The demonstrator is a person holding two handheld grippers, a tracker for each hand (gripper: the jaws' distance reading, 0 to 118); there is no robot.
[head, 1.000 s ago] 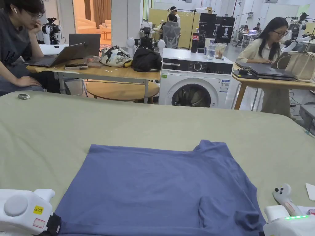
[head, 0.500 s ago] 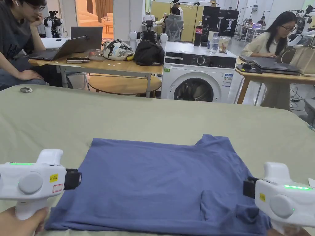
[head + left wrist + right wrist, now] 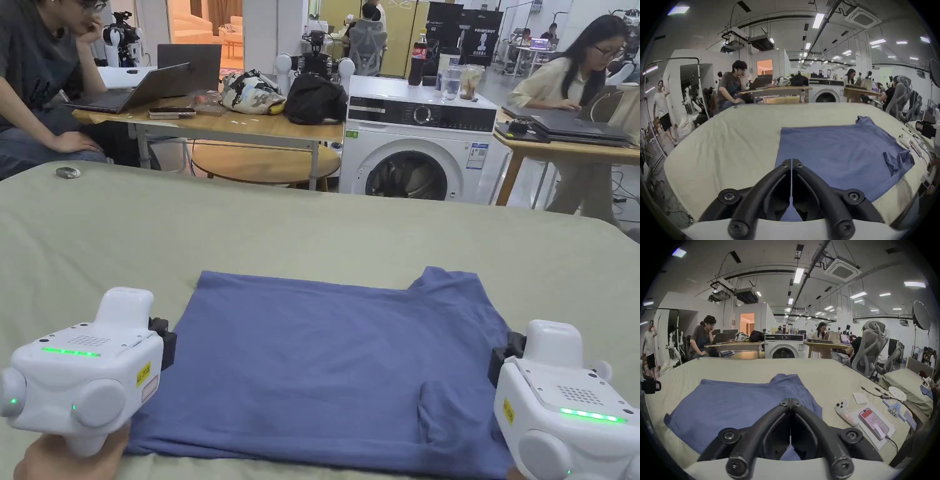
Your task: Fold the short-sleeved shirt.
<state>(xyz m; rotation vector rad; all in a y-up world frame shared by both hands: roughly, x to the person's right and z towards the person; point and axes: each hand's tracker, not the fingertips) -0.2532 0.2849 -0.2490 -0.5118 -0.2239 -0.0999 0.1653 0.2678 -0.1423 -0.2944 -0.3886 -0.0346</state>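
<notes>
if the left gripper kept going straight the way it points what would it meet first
Most likely the blue shirt: the left gripper, jaws closed, points across the shirt's left edge in its own view. Whether it is aimed down enough to meet the cloth or would pass just above is unclear.

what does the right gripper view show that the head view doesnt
Right gripper view: a phone on white paper, a white controller, a cable and a round white disc on the sheet right of the shirt, plus the right hand-held gripper with jaws shut over the shirt. Head view: the white bodies of both hand-held grippers, left and right, at the shirt's two sides. Both: the blue shirt, the green sheet and the washer.
</notes>
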